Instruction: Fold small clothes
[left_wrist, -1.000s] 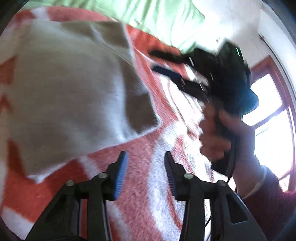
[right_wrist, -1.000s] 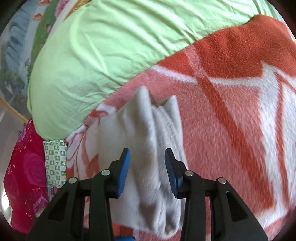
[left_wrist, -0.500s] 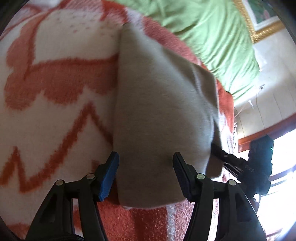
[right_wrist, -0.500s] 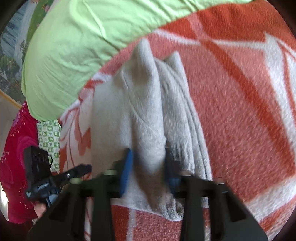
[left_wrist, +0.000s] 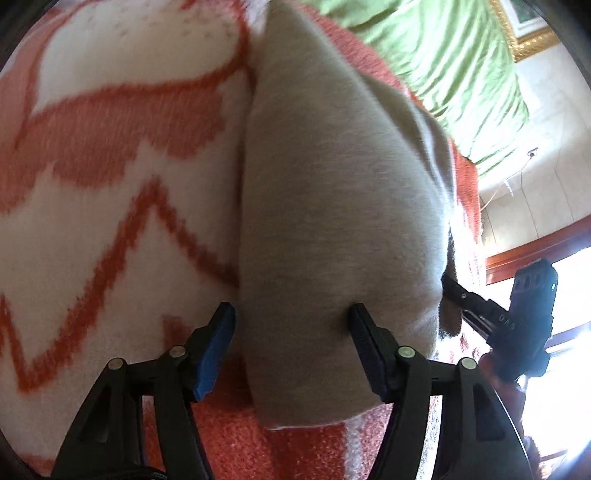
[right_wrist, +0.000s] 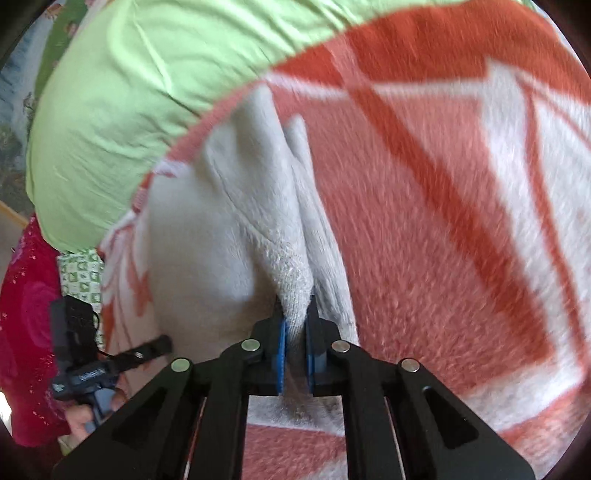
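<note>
Your right gripper (right_wrist: 295, 339) is pinching a raised fold of the grey garment (right_wrist: 207, 258), which lies on the red-and-white blanket (right_wrist: 443, 221) near its edge by the green pillow (right_wrist: 129, 92), while your left gripper (left_wrist: 291, 347) stands spread around the garment's near end.

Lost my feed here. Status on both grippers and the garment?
Right gripper shut on grey garment, pinching a raised fold. Left gripper open, fingers straddling its near end. Nothing in the way on the blanket.
</note>
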